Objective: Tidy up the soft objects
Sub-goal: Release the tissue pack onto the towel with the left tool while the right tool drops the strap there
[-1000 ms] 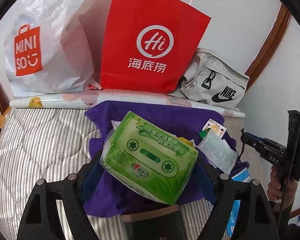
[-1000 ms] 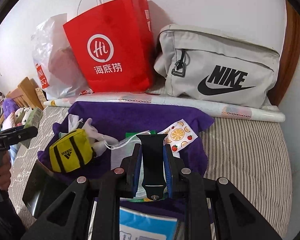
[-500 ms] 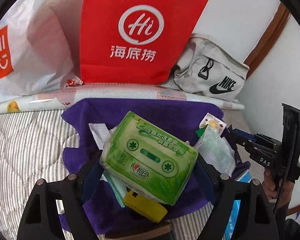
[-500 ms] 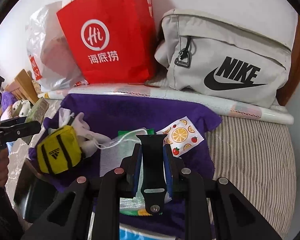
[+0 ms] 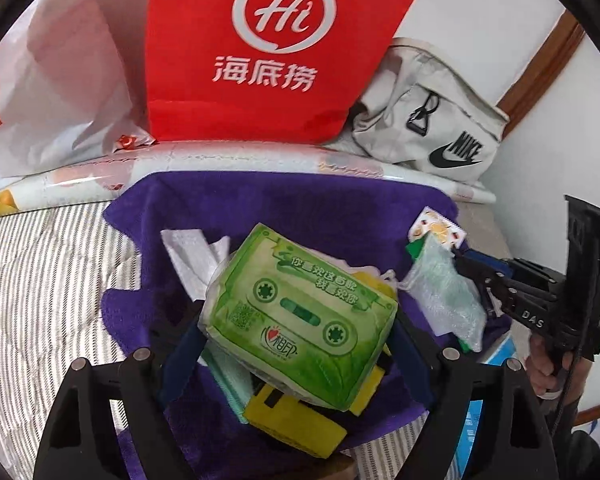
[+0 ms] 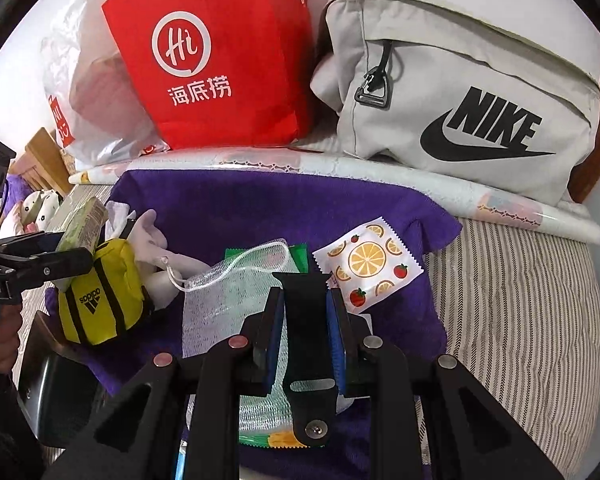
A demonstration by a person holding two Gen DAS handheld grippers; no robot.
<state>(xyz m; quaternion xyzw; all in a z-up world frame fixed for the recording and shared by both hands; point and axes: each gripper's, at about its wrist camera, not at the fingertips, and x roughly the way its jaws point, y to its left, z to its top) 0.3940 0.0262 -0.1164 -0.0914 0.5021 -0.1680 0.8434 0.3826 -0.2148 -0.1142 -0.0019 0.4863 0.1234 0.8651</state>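
Observation:
My left gripper (image 5: 300,320) is shut on a green tissue pack (image 5: 300,320) printed like a cassette and holds it above a purple towel (image 5: 284,204) on the bed. Under it lie a yellow adidas pouch (image 5: 296,420) and white cloth (image 5: 192,252). My right gripper (image 6: 304,308) is shut on a black strap (image 6: 306,344) over a white mesh bag (image 6: 224,300) on the same towel (image 6: 260,208). A fruit-print packet (image 6: 368,264) lies just right of its fingertips. The yellow pouch (image 6: 100,292) and the tissue pack (image 6: 82,224) show at the left there.
A red paper bag (image 6: 216,52), a white plastic bag (image 5: 48,80) and a grey Nike bag (image 6: 460,92) stand along the wall behind a rolled sheet (image 6: 340,168). Striped bedding (image 6: 520,320) spreads to both sides. A dark box (image 6: 56,392) sits at the towel's near left corner.
My left gripper has carried the tissue pack forward over the towel, so the yellow pouch now shows beneath it. My right gripper has moved forward and lower over the mesh bag.

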